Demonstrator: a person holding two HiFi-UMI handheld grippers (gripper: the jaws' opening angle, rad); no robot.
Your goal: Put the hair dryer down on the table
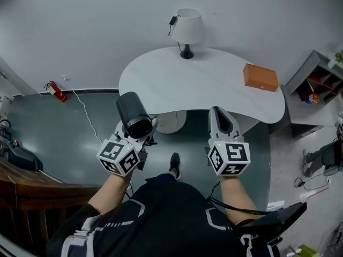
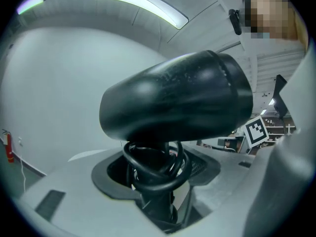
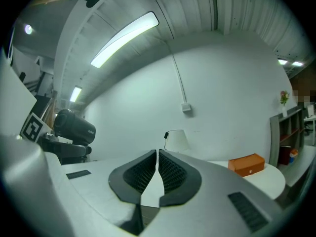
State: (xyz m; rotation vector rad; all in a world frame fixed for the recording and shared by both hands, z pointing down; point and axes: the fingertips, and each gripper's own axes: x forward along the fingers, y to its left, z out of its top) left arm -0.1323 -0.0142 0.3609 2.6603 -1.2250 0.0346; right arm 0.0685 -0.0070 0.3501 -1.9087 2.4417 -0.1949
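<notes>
White tabletop (image 1: 177, 79) lies ahead. Left tool (image 1: 142, 136) clamps the hair dryer (image 1: 134, 114), apparently by its handle, not yet delivered; right tool (image 1: 221, 111) closed, empty. Next: reach forward, lower.

Surface (image 1: 177, 84): white top with a rounded, curving outline, set against the wall.
Far edge: lamp (image 1: 187, 31) with white shade and dark foot, standing upright on the surface.
Right part: orange box (image 1: 260, 77), lying flat, well apart from the lamp.
Floor (image 1: 53, 133): dark grey-green; red fire extinguisher (image 1: 55, 91) at the wall's foot, left of the surface.
</notes>
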